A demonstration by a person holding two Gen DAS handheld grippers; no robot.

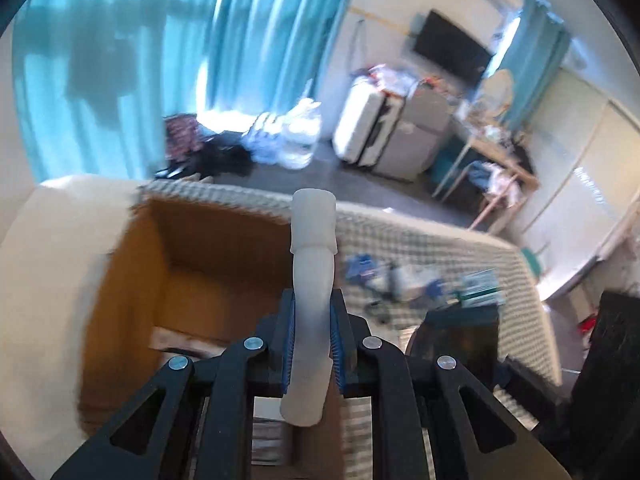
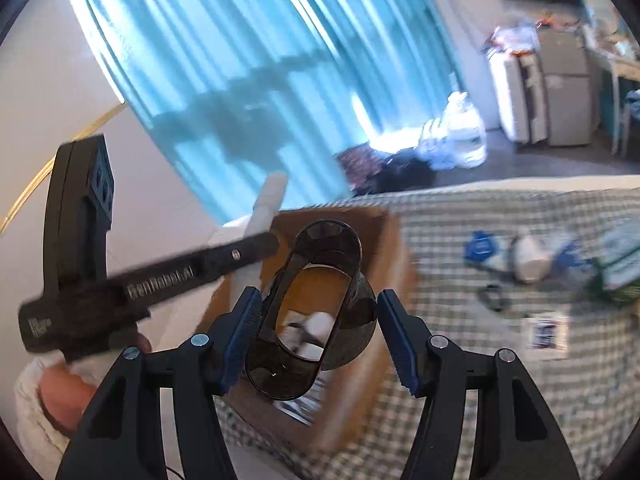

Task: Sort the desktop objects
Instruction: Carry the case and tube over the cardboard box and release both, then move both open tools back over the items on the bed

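Note:
My left gripper (image 1: 312, 336) is shut on a frosted white tube (image 1: 312, 264) with a wider cap end, held above an open cardboard box (image 1: 132, 280). The left gripper (image 2: 256, 250) and the white tube (image 2: 269, 200) also show in the right wrist view, over the box (image 2: 392, 264). My right gripper (image 2: 320, 334) is open; a dark smoky translucent cup (image 2: 320, 308) sits between its fingers over the box, touching the left pad, with a gap at the right pad. Whether the cup is held or falling I cannot tell.
The box sits on a green-checked bed cover (image 2: 500, 400). Loose items lie on it: blue packets (image 2: 480, 246), a white bottle (image 2: 530, 258), a black ring (image 2: 494, 296), a small card (image 2: 546, 332). A dark object (image 1: 460, 336) is near the box. Blue curtains behind.

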